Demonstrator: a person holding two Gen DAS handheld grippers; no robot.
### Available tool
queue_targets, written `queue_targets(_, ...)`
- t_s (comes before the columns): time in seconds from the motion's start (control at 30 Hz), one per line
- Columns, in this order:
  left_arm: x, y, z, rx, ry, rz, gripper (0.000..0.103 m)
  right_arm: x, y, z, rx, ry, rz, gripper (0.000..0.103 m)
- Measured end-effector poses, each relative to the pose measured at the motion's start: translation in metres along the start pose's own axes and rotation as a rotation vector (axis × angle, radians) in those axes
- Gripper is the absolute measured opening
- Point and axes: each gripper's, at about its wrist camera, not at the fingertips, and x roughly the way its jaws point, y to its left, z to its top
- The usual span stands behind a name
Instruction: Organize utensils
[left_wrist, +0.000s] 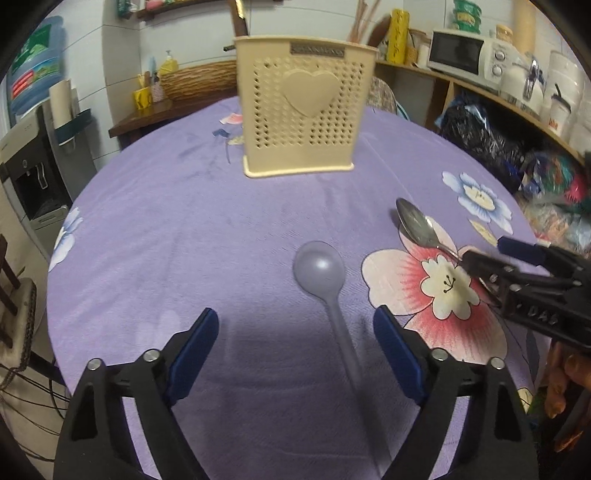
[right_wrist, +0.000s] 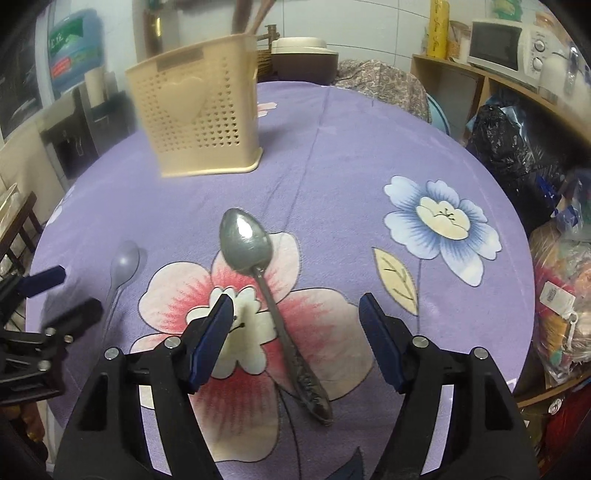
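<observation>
Plastic spoon (left_wrist: 320, 266), metal spoon (left_wrist: 417, 222), holder (left_wrist: 303, 110)

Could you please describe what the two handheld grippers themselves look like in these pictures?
Both the left gripper and the right gripper share one design: matte black plastic frames with triangular cut-outs, silver round pivot pins, and two fingers faced with dark blue flat pads. The right gripper's side bears raised lettering, too blurred to read. No cables or sleeves show.
</observation>
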Motion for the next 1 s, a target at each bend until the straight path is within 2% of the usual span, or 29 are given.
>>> queue_targets(0.1,0.012,-0.005,0.004,-0.006,0.028,-0.004,0.073,-0.002,-0.008,-0.001,0.023,-0.004,0.009,0.071)
queue_targets(0.37,0.024,-0.017,0.016,0.001,0.031,0.033,0.057,0.001,-0.01,-0.003,0.03,0.003,0.012,0.071)
queue_targets(0.47,0.027,-0.018,0.021,0.002,0.028,0.033,0.037,0.004,-0.011,-0.003,0.026,0.006,0.015,0.071)
queue_targets(0.57,0.03,-0.014,0.026,-0.015,0.026,0.007,0.036,0.005,-0.009,0.0,0.009,0.005,0.027,0.071)
queue_targets(0.67,0.026,-0.01,0.031,-0.023,0.015,-0.019,0.036,0.007,-0.008,0.005,-0.016,0.004,0.081,0.071)
queue_targets(0.83,0.001,0.005,0.045,-0.053,-0.063,-0.056,0.036,0.019,0.006,0.021,-0.089,0.035,0.201,0.071)
queue_targets(1.0,-0.035,0.019,0.062,-0.068,-0.164,-0.089,0.036,0.039,0.022,0.037,-0.194,0.083,0.205,0.072)
